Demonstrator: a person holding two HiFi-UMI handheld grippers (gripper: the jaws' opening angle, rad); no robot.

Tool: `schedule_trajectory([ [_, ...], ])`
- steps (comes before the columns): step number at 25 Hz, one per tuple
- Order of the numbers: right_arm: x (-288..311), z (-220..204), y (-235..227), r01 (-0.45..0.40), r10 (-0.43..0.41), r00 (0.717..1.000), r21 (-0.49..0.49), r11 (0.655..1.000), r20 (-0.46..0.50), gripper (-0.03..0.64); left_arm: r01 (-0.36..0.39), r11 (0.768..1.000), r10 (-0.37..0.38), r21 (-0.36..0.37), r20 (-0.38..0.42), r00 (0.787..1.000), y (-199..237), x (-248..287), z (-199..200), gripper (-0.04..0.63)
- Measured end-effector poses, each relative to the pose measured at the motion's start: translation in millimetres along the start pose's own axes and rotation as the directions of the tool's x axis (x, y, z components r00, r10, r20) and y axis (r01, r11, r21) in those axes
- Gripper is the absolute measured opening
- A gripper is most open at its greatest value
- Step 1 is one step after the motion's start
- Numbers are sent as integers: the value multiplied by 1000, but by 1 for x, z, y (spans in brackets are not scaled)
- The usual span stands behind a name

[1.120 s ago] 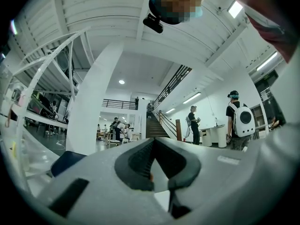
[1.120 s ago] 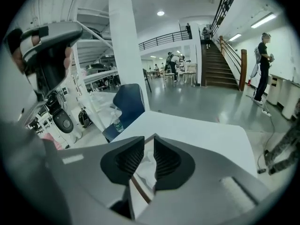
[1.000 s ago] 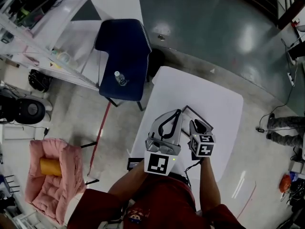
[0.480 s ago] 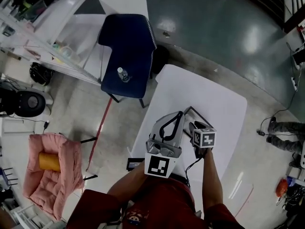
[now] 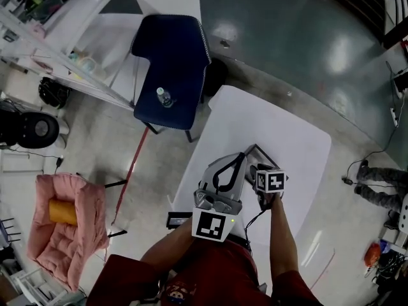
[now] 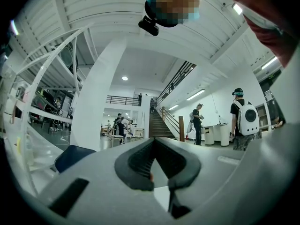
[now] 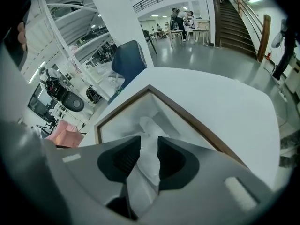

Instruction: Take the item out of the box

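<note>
Pink chair (image 5: 71, 231): far left on the floor, with an orange roll (image 5: 62, 211) lying on it.
Blue chair (image 5: 171, 62): just beyond the table's far left corner, with a clear bottle (image 5: 163, 97) on its seat.
Table (image 7: 211, 93): white, and it carries the box.
Left gripper (image 6: 153, 141): just left of the box, aimed out across the hall. Its jaws meet at the tips with nothing between them.
Box (image 7: 197, 127): brown-rimmed and open-topped, white inside, resting on the table under the right gripper.
Item (image 7: 147, 124): white and crumpled. It lies inside the box and reaches up between the right gripper's jaws.
Right gripper (image 7: 149, 143): pointed down into the box. Its jaws are opening and stand wide, with the item between them but not pinched.
</note>
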State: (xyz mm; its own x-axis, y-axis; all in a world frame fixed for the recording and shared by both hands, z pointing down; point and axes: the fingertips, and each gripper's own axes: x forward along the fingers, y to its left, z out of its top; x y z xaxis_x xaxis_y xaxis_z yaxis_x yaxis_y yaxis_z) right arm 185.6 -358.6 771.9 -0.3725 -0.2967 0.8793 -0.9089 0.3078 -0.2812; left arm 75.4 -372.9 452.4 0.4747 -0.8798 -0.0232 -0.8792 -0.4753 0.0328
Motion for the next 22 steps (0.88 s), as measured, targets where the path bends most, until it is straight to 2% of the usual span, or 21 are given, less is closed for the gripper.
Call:
schedule_trajectory([
  [9,18,-12,2,-19,18,996,-14,1000,-89,111,-20,1000,20,-9,-3,1000,7,3,-1,3],
  [22,21,-5,-4,40,-41,997,-21,999,-70,17,-5,1000,6,20,-30,1000,14,3,-4,3],
])
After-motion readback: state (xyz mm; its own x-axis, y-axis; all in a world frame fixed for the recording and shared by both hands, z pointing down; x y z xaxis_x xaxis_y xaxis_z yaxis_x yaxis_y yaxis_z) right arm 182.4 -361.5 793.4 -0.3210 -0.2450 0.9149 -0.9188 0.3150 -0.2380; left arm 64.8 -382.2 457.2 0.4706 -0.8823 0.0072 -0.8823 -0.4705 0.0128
